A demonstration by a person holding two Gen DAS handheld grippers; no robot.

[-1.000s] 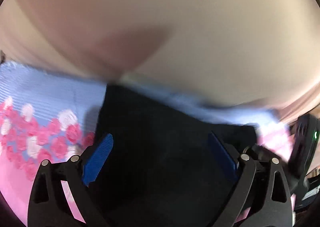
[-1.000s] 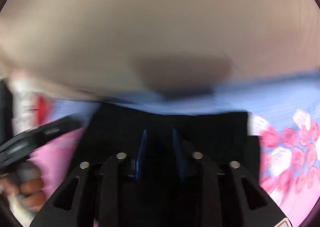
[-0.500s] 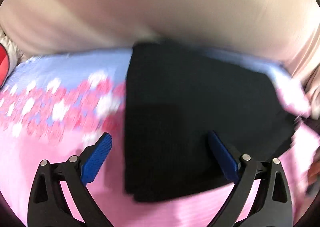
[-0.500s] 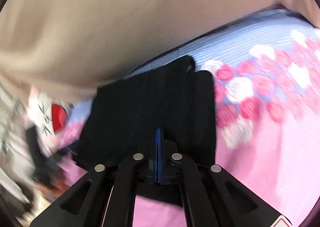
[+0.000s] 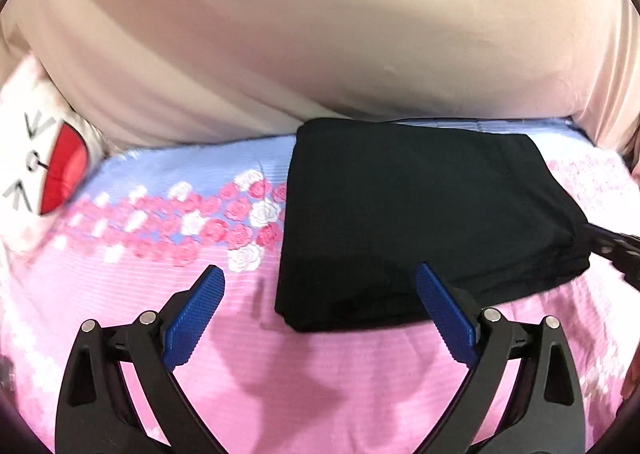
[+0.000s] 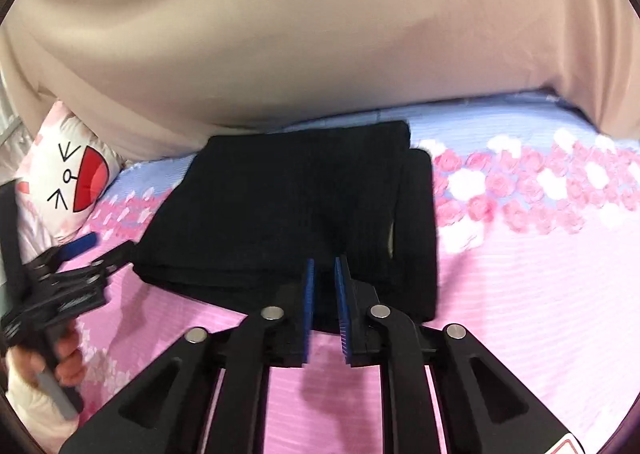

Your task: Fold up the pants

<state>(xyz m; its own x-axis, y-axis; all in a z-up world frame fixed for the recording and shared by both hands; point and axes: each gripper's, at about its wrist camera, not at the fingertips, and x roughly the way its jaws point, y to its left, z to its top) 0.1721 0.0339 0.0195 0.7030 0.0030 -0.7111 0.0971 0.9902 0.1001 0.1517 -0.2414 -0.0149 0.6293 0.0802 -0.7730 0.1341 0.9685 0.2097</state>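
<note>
At the far left of the right wrist view, the left gripper (image 6: 86, 246) is partly cut off by the frame edge, blurred, with the person's hand (image 6: 60, 370) below it. A white cushion (image 6: 68, 178) with a cartoon face sits behind, half hidden under beige fabric (image 6: 320, 34). In its own view the left gripper (image 5: 320, 286) has its 2 blue pads spread wide, empty, hovering just before the near edge of the pants (image 5: 420, 214). The black pants (image 6: 296, 210) lie folded in a compact stack on the pink floral bedspread (image 6: 540, 274); their layers are hard to separate. The right gripper (image 6: 323, 274) shows a narrow gap between its pads, over the stack's near edge, gripping nothing. Its dark, blurred tip (image 5: 616, 250) pokes in at right.
</note>
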